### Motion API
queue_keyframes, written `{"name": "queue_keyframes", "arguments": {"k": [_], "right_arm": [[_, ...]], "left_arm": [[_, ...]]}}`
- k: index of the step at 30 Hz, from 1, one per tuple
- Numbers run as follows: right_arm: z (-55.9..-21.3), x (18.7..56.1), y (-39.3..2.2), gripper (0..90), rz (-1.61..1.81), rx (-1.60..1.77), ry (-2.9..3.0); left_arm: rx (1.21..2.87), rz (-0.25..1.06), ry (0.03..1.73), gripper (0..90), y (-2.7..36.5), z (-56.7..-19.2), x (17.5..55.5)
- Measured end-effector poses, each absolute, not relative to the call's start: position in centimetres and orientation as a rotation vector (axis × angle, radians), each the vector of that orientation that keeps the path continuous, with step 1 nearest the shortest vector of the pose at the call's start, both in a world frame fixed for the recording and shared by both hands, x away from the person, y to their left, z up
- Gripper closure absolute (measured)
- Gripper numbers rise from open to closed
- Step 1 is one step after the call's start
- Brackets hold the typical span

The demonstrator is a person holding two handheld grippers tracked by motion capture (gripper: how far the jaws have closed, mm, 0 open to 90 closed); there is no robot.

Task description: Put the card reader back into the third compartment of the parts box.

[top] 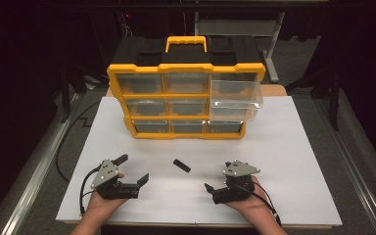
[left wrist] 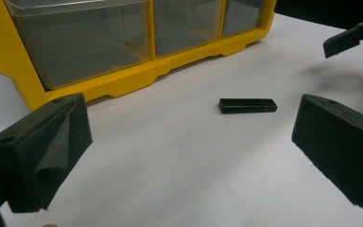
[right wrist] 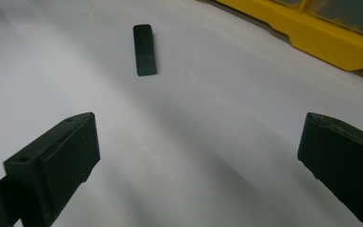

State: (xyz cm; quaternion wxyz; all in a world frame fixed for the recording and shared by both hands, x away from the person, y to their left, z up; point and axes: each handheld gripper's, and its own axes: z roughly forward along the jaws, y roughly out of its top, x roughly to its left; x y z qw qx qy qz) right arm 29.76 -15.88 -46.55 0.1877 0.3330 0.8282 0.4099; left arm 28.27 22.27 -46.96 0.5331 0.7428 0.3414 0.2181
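High view: a yellow organizer [top: 186, 98] stands at the far side of a white board [top: 293, 161], its top-right drawer [top: 236, 100] pulled out and apparently empty. A small black stick [top: 181, 165] lies flat on the board in front of the organizer, apart from it, about midway between the two tools. The left gripper [top: 133, 169] rests near the board's front edge in the person's left hand [top: 102, 200], jaws spread wide and holding nothing. The right gripper [top: 210, 188] sits opposite, angled toward the stick; its opening is hard to read from above.

Left gripper view: the stick [left wrist: 248, 105] lies lengthwise ahead and right of centre, clear of the organizer [left wrist: 123, 80]. Both jaws stand far apart, empty. The other gripper shows at the upper right.

Right gripper view: the stick [right wrist: 144, 49] lies ahead and left of centre, end-on, with the organizer's base [right wrist: 321, 40] off to the right. The jaws are wide and empty.

The likely job is lifting the stick into the open drawer. Risks as judged from here: the stick is thin and lies flat, so jaws closing too high could skid over it or flick it away. Both tools reaching at once could collide. A weak pinch could drop it short of the drawer, or the loaded tool could knock the protruding drawer.
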Motion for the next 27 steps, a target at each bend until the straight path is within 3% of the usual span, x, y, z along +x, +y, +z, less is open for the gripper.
{"name": "queue_keyframes", "arguments": {"k": [11,18,27], "right_arm": [[-46.7,30.8,-13.1,5.2,1.149,0.867,2.380],[-46.7,31.7,-11.3,14.9,1.151,0.829,2.412],[-46.8,33.3,-9.2,20.8,1.112,0.800,2.453]], "left_arm": [[1.773,0.520,0.810,0.3,22.3,-46.9,28.2],[1.774,0.518,0.807,0.3,22.3,-46.9,28.3],[1.774,0.519,0.803,0.3,22.3,-46.9,28.2]]}}
